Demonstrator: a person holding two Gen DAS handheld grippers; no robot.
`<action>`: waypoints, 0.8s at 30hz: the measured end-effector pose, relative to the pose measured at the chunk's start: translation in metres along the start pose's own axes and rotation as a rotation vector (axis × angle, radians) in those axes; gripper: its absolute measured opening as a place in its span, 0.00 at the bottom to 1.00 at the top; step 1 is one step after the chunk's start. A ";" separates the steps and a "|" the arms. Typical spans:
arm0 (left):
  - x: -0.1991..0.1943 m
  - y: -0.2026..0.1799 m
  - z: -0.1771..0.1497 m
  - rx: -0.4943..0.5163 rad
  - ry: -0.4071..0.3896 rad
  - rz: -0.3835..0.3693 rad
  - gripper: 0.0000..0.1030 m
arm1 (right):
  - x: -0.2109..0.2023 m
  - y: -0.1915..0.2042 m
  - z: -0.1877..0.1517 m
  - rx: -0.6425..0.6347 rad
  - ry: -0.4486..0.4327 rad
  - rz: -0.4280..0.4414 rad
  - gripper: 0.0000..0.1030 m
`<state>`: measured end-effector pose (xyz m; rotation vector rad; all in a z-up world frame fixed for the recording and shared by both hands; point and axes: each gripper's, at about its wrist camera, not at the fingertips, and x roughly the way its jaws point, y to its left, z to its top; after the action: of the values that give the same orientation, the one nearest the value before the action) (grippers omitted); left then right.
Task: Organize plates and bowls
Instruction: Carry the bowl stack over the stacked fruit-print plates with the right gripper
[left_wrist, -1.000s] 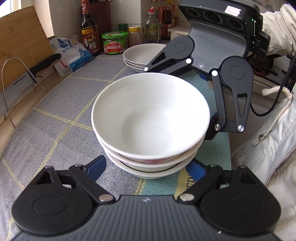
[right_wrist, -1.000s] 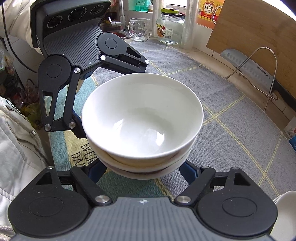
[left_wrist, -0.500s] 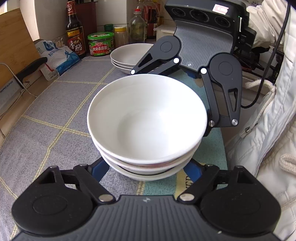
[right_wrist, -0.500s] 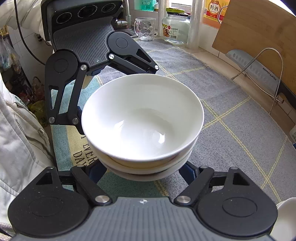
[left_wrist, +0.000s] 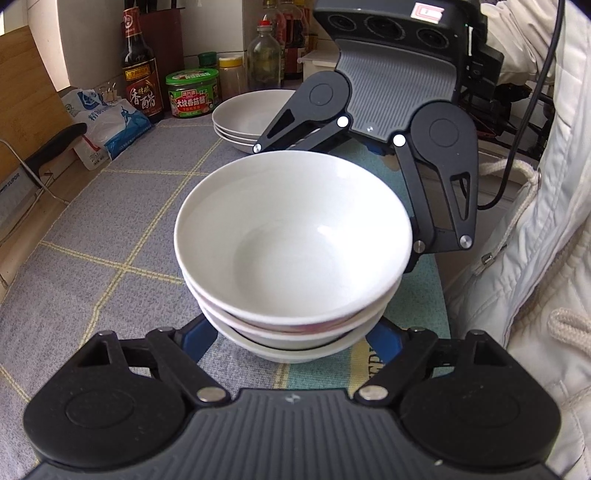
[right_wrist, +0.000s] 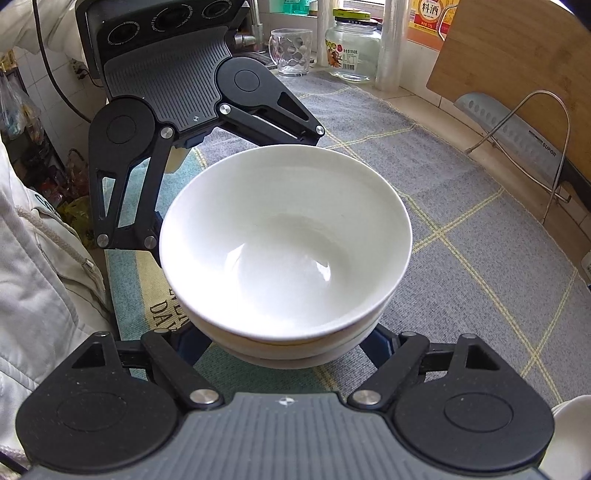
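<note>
A home kitchen: sauce bottles (left_wrist: 139, 70), a glass jar (right_wrist: 352, 46), a cleaver (right_wrist: 511, 134) and a cutting board (right_wrist: 517, 62) line the counter.

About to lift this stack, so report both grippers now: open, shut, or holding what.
Left gripper: fingers straddle the bowl stack's base; grip cannot be told, bowls hide the pads.
Right gripper: same from the opposite side; cannot be told.

bowl stack (left_wrist: 291, 251): glossy white glazed ceramic, smooth
table mat (left_wrist: 110, 221): grey woven cloth, rough, matt
cutting board (right_wrist: 517, 62): pale wood, matt
jar (right_wrist: 352, 48): clear glass
gripper bodies: matt black plastic, ribbed grey panels, shiny metal pins
</note>
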<state>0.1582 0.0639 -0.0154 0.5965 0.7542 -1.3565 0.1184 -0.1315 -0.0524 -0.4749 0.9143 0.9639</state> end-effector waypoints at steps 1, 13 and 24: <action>-0.001 0.000 0.002 -0.003 -0.001 0.001 0.83 | -0.002 0.000 0.000 0.002 0.000 0.002 0.85; 0.004 -0.003 0.048 -0.018 -0.022 0.051 0.83 | -0.046 -0.023 -0.008 -0.051 -0.004 -0.002 0.85; 0.048 -0.007 0.118 0.008 -0.056 0.087 0.84 | -0.105 -0.067 -0.051 -0.085 -0.012 -0.035 0.85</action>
<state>0.1691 -0.0570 0.0226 0.5890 0.6710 -1.2916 0.1261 -0.2533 0.0043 -0.5551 0.8541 0.9751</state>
